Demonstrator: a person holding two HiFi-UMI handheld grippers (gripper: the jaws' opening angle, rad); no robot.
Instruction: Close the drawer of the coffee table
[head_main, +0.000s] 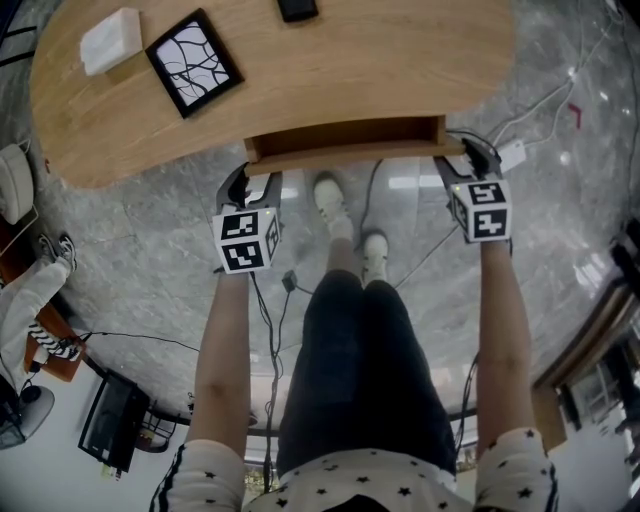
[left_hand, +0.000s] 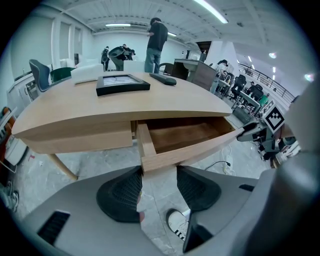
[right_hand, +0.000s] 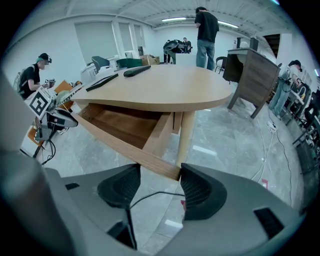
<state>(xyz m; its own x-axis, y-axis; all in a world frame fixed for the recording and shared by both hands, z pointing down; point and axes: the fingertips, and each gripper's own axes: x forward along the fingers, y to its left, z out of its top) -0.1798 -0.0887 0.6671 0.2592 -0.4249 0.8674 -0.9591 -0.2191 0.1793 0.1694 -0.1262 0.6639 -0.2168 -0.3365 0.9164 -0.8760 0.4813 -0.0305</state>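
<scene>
Under the near edge of the coffee table (head_main: 300, 80), the drawer (head_main: 345, 140) stands pulled out and empty, so the closing isn't done. Its front corners sit at the mouths of the left gripper (head_main: 252, 182) and right gripper (head_main: 468, 160), both with jaws spread and clamping nothing. To my eye, one even push inward is all that remains.

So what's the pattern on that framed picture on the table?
The framed picture has black curving lines on white, with a black frame; clearest in the head view.
</scene>
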